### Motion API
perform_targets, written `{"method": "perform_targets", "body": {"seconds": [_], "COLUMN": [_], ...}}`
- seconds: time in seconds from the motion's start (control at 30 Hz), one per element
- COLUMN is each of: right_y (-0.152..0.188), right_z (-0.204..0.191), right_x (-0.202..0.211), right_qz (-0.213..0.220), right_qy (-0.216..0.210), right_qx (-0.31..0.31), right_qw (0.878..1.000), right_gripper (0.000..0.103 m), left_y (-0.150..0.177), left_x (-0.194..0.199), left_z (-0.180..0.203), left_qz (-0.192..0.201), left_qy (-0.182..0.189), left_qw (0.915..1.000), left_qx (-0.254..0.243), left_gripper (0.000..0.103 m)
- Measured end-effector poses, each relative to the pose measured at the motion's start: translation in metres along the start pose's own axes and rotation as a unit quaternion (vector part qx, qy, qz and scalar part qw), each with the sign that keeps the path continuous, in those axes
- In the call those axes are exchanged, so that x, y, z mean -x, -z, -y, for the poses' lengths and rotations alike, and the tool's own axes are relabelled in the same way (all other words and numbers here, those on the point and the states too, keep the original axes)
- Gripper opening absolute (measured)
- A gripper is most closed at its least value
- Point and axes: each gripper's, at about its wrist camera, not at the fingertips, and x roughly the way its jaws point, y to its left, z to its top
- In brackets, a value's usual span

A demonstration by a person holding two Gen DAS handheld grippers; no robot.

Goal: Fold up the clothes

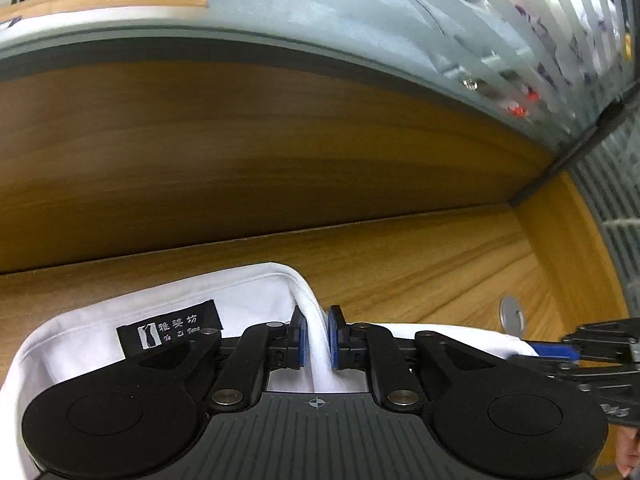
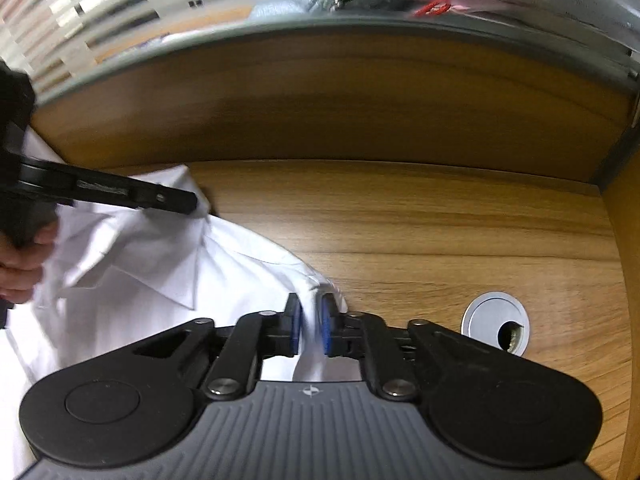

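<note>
Pinching white shirt [image 1: 256, 300] w/ both grippers. Left gripper [image 1: 317, 338]: fingers nearly closed, blue pads [image 1: 333, 340] clamped on a ridge of cloth at the collar edge, fabric bunched up between them. Black neck label [image 1: 170, 330] w/ white lettering sits just left of the pinch, on the inside of the collar. Right gripper [image 2: 310, 330]: fingers likewise nearly closed, pads pressed on a fold of the same shirt at its right-hand edge; cloth there is motion-blurred. Shirt lies on the wood-grain surface [image 2: 440, 224], mostly spread to the left in the right wrist view, collar point [image 2: 182, 300] visible near the left finger. In that view the left gripper shows from the side at upper left, lying over the shirt, w/ a person's hand [image 2: 20, 276] on its handle. Grey cable grommet [image 2: 496, 322] in the surface just right of the right gripper, apart from the cloth. Wood partition [image 1: 240, 152] behind, striped frosted glass [image 1: 500, 32] above it.
</note>
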Motion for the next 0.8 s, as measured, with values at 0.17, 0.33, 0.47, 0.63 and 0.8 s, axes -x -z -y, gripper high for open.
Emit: {"method": "perform_targets", "body": {"seconds": [0.17,0.33,0.47,0.63,0.8], "right_y": [0.001,-0.001,0.004,0.015,0.015], "right_z": [0.020,0.056,0.084,0.093,0.084], "right_x": [0.045,0.065,0.058,0.030,-0.003], "right_qz": [0.037,0.035,0.000,-0.030,-0.061], "right_qy": [0.022,0.081,0.070,0.038,0.020], "right_qx": [-0.007,-0.026,-0.054,-0.062,-0.018], "right_qw": [0.999,0.996,0.996,0.997,0.998], "right_gripper": [0.030,0.033,0.047,0.062,0.062], "left_y": [-0.006,-0.011,0.004,0.036,0.070], "left_x": [0.023,0.062,0.078,0.083,0.097], "left_z": [0.002,0.010,0.016,0.023,0.017], "left_qz": [0.015,0.044,0.038,0.012,-0.009], "left_qy": [-0.014,-0.003,-0.005,-0.018,-0.043], "left_qw": [0.9998,0.9990,0.9992,0.9996,0.9988], "left_qx": [-0.001,0.002,-0.009,-0.019,-0.021], "left_gripper": [0.037,0.046,0.057,0.067,0.070]}}
